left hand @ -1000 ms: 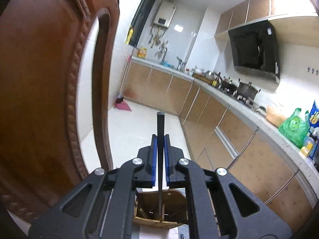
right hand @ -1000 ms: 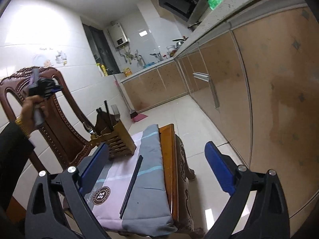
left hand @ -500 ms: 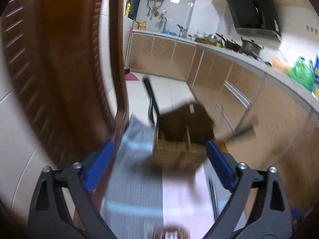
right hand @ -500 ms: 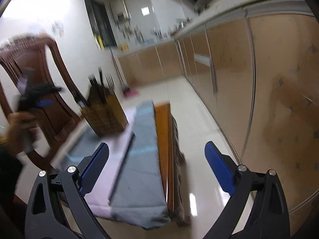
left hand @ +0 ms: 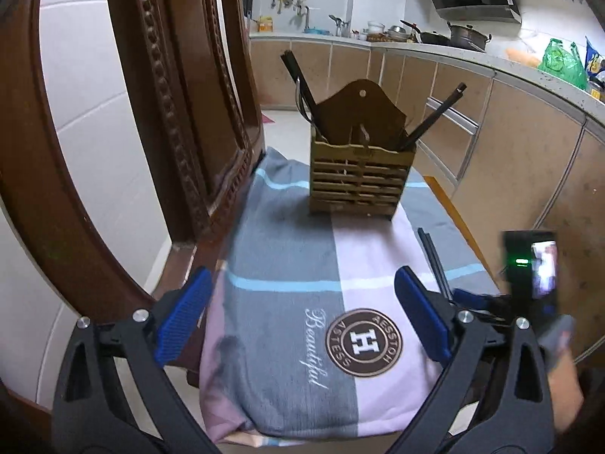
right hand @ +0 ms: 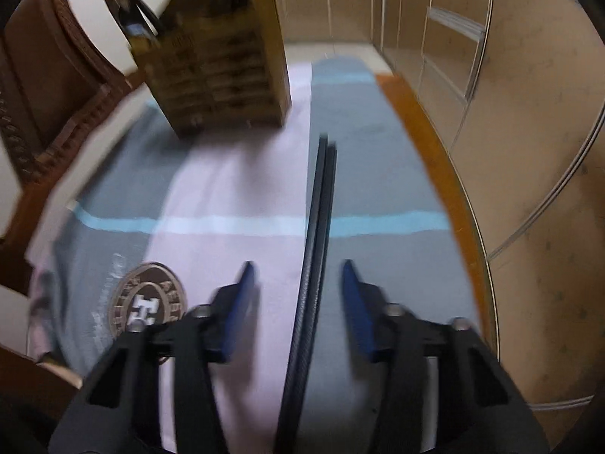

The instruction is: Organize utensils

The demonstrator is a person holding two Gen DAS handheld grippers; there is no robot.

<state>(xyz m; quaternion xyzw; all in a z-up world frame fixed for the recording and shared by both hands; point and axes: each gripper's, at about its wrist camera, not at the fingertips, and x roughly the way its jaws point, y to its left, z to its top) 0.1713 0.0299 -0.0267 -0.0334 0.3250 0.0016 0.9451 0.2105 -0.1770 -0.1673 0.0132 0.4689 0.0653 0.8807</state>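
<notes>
A slatted wooden utensil holder (left hand: 359, 178) stands on a grey and pink cloth (left hand: 287, 265) over a chair seat, with dark utensils (left hand: 300, 83) leaning out of it. A pair of black chopsticks (right hand: 317, 227) lies on the cloth to the holder's right. My right gripper (right hand: 298, 287) hangs over their near half; its jaws are closing with the chopsticks between them, and the blue pads stand clear of them. My left gripper (left hand: 302, 306) is open and empty above the cloth's near part, short of the holder (right hand: 215, 60). The right gripper (left hand: 472, 299) shows at the left wrist view's right edge.
A carved wooden chair back (left hand: 181, 94) rises close on the left. Kitchen cabinets (left hand: 529, 143) run along the right, their counter carrying pots and a green bag (left hand: 559, 62). The seat's wooden edge (right hand: 427, 121) lies to the right of the cloth. A hand (left hand: 559, 386) holds the right gripper.
My left gripper has let go of the black utensil over the holder, opened and dropped toward the cloth. My right gripper has swung down over the chopsticks and its jaws have narrowed.
</notes>
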